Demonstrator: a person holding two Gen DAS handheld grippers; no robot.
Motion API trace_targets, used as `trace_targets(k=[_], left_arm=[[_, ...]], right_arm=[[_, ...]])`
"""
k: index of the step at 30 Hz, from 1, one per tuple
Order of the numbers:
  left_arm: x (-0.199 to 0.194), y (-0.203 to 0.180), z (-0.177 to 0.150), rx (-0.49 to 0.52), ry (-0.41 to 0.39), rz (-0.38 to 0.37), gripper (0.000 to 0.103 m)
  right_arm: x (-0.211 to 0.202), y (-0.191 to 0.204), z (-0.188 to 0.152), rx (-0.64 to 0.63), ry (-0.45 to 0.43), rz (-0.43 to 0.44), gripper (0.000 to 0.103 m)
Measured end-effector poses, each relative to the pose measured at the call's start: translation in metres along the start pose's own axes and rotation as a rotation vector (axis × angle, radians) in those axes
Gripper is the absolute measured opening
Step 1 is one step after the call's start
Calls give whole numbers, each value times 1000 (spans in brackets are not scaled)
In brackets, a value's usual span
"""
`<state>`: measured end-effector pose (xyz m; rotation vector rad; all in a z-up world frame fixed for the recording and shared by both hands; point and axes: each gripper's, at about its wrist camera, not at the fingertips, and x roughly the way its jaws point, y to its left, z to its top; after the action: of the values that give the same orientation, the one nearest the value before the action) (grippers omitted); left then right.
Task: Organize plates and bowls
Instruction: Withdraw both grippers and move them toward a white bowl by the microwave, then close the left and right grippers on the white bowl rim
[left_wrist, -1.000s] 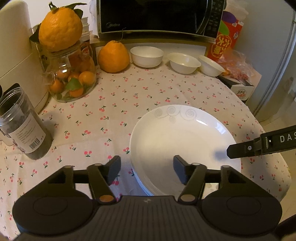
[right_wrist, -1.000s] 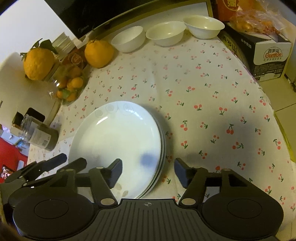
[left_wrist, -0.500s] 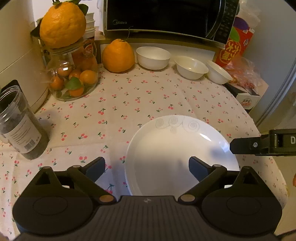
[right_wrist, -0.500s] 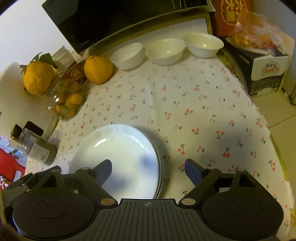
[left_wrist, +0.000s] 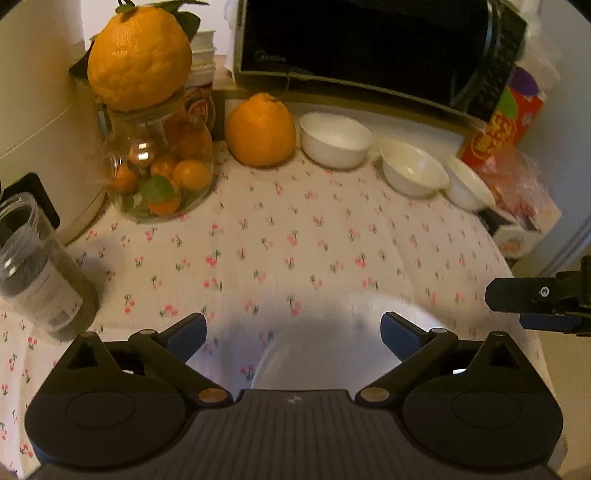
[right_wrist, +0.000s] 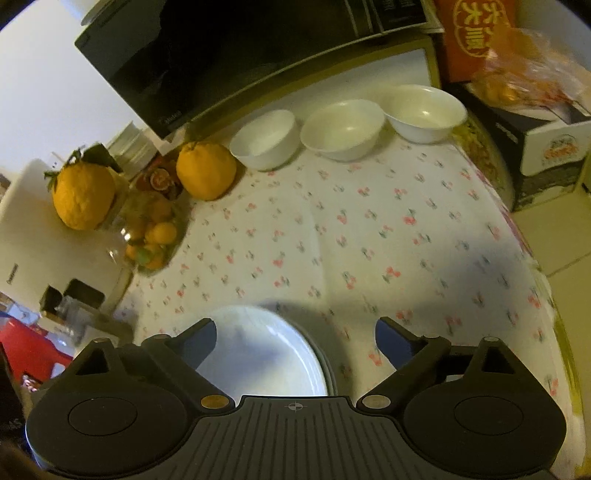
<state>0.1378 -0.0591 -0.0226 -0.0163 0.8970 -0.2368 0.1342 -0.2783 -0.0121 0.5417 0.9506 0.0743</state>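
- The left gripper hangs above the near edge of the table with its jaws spread wide and nothing between them.
- The right gripper is likewise released, its jaws wide apart and empty; in the left wrist view one black finger of it juts in from the right edge.
- Just beyond and below both grippers lies the stack of round white plates, flat on the near part of the table; in the left wrist view it shows as a blurred pale disc between the left fingers, in the right wrist view it sits by the left finger, with the rims of lower plates showing at its right side.
- The plates rest on a white tablecloth printed with small red cherries, which covers the table.
- At the left, near the cloth's edge, stands a clear plastic jar of dark contents with a white label.
- Further back on the left is a round glass jar of small oranges, with a large knobbly orange citrus fruit with leaves sitting on top of it.
- A second large orange citrus fruit rests on the cloth beside the jar.
- To its right, three white bowls stand in a row along the far edge, well apart from the plates: the deep white bowl touching or almost touching the fruit, the middle white bowl and the right-hand white bowl. All three are upright and empty.
- Behind them stands a black microwave oven, and at the far right a red and yellow printed carton.
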Motion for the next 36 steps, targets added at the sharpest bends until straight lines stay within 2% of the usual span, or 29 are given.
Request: trace_targets(k=[6, 10, 16, 20, 23, 26, 31, 34, 36], left_arm=[[10, -2, 35, -90, -26, -7, 102], [19, -2, 56, -168, -50, -18, 102], [43, 4, 79, -263, -51, -24, 101], [54, 6, 93, -286, -82, -35, 93], [64, 3, 103, -275, -102, -48, 85], [77, -2, 110, -279, -109, -78, 77], [101, -8, 120, -311, -98, -132, 63], [109, -12, 123, -314, -115, -145, 56], [114, -14, 125, -316, -125, -148, 52]], right_arm=[[7, 13, 46, -59, -53, 31, 95], [14, 18, 77, -74, -112, 83, 95], [45, 18, 119, -72, -125, 156, 95], [65, 16, 138, -86, -151, 216, 95], [84, 13, 149, -99, -166, 296, 94], [97, 14, 164, -100, -177, 258, 94], [118, 6, 183, -62, -199, 310, 93], [132, 7, 186, -53, -201, 320, 85], [140, 10, 188, -57, -213, 311, 73]])
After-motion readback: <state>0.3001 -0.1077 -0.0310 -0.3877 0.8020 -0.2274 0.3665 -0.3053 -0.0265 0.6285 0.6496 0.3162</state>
